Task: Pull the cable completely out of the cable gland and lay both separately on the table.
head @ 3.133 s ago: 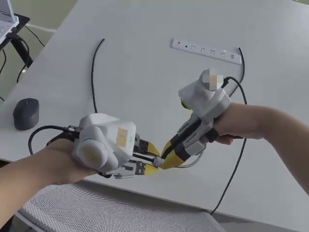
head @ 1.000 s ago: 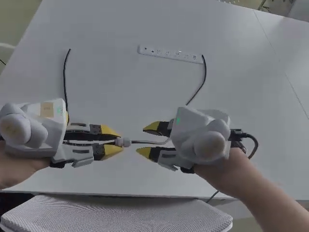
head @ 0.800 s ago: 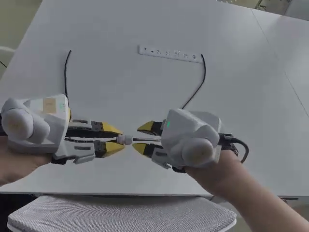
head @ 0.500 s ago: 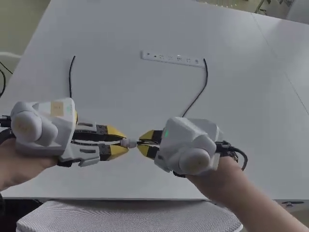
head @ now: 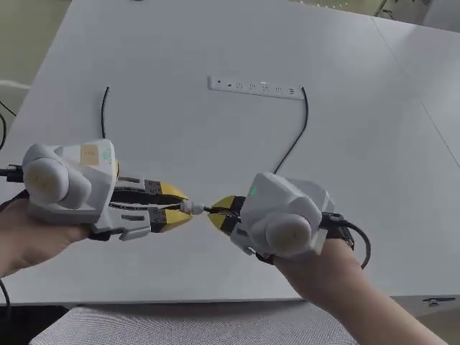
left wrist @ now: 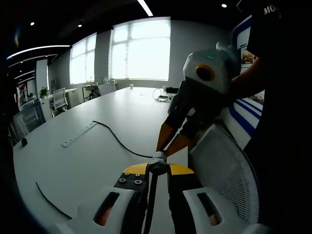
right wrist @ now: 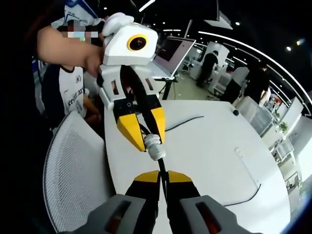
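Both claws meet above the near edge of the surface (head: 215,43), tips almost touching. The left claw (head: 180,208) is pressed together on the rear of the gland (right wrist: 155,146), whose white nose sticks out past the yellow tips. The right claw (head: 220,213) pinches the cable (right wrist: 161,167) just beside that nose. In the right gripper view the thin dark cable runs straight from the gland down into its closed jaws. In the left gripper view a dark line runs back between the left jaws behind the gland. Whether that is more cable or only the gap cannot be told. Gland and cable are joined and held in the air, neither on the surface.

The step in hand looks like the pull itself, with a grip taken close to the gland. How much cable sits inside cannot be judged. The next move calls for the left claw to hold the gland steady while the right draws away in line with the gland's bore, so the cable slides rather than kinks. With so short a hold, a fresh grip may be needed. After that each piece wants its own bare spot by the near edge, well apart from the other and from the strip (head: 253,87) and black cord (head: 291,147) farther back.
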Demonstrator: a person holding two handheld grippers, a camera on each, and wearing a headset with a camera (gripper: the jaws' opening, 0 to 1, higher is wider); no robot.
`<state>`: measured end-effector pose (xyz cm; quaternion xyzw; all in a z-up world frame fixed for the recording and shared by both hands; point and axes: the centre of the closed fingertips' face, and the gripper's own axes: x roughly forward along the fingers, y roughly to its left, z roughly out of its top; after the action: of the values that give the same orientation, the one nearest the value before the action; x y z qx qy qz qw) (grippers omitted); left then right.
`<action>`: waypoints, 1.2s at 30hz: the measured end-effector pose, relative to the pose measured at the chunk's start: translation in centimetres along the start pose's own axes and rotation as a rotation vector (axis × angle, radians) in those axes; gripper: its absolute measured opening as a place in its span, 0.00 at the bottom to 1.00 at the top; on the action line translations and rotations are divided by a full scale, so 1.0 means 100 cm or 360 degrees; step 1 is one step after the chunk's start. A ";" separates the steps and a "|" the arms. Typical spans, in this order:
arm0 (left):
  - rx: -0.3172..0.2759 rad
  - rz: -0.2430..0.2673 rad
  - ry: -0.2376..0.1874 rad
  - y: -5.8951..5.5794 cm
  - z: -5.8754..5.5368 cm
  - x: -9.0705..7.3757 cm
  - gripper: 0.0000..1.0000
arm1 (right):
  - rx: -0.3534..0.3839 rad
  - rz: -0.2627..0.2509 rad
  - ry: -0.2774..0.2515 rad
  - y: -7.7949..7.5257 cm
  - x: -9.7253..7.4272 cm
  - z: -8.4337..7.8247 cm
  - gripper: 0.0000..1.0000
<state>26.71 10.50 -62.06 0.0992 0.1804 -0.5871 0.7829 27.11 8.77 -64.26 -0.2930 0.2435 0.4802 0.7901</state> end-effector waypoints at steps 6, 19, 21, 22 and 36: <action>0.0041 -0.0016 0.0023 0.002 0.001 0.005 0.15 | 0.0080 -0.0003 0.0009 -0.004 0.000 -0.003 0.00; 0.0023 -0.0025 0.0005 -0.001 0.001 0.001 0.15 | 0.0230 -0.0026 0.0021 -0.006 -0.003 -0.013 0.00; 0.0018 -0.0022 -0.0002 -0.001 0.002 0.001 0.15 | 0.0254 -0.0037 0.0017 -0.007 -0.003 -0.014 0.00; 0.0017 -0.0022 -0.0003 -0.001 0.002 0.001 0.15 | 0.0261 -0.0039 0.0017 -0.007 -0.004 -0.014 0.00; 0.0035 -0.0039 0.0002 -0.005 -0.001 0.001 0.15 | 0.0544 -0.0103 0.0076 -0.013 -0.002 -0.046 0.00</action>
<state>26.26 10.26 -62.16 0.1059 0.1756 -0.5984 0.7745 27.73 5.03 -67.10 -0.1733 0.3307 0.3989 0.8375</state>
